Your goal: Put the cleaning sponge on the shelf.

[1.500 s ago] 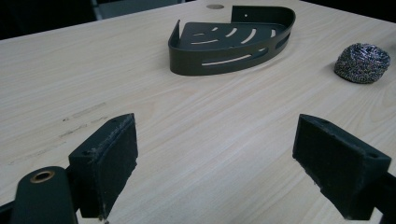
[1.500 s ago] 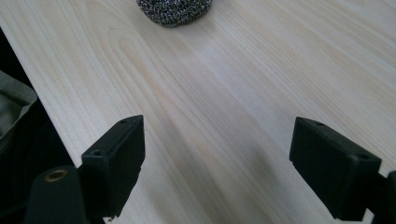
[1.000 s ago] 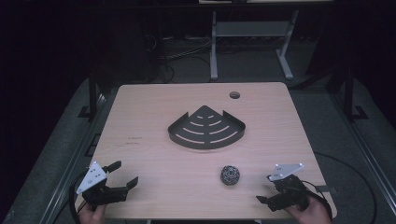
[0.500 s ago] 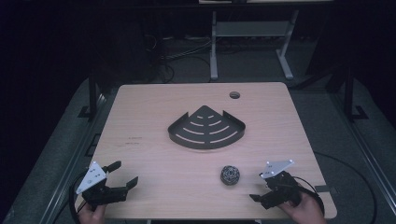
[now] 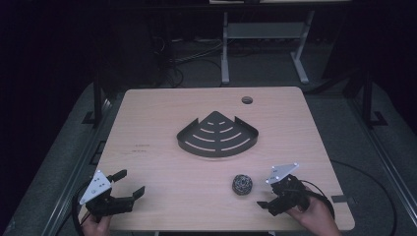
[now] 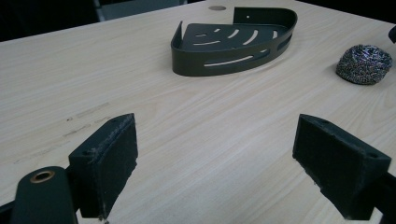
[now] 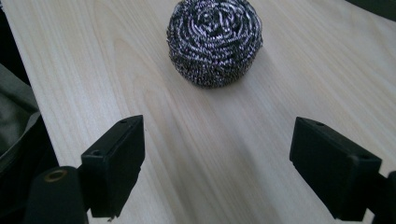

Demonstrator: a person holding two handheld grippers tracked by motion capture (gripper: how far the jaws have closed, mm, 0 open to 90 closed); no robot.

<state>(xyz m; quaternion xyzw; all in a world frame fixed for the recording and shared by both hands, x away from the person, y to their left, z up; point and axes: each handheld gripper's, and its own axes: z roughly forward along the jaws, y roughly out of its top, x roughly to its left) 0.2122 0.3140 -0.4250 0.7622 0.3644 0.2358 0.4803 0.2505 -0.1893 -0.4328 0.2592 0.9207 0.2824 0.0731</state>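
Observation:
A steel-wool scrubber ball [image 5: 242, 184] [image 7: 215, 39] [image 6: 364, 64] rests on the wooden table [image 5: 162, 128], near its front right. My right gripper [image 5: 269, 197] [image 7: 217, 161] sits just right of the ball, pointing at it, jaws open and empty, the ball a short way ahead of the tips. A dark quarter-round slotted shelf basket [image 5: 218, 135] [image 6: 233, 39] lies flat in the table's middle. My left gripper [image 5: 128, 184] [image 6: 215, 165] hovers at the front left corner, open and empty, aimed toward the basket.
A round cable hole [image 5: 247, 100] pierces the table's far edge. Behind the table stands a white metal frame [image 5: 260, 44] on a dark floor with cables. The table's front edge runs close beneath both hands.
My right gripper has shifted left along the front edge toward the scrubber ball and turned to face it. The left gripper has stayed where it was.

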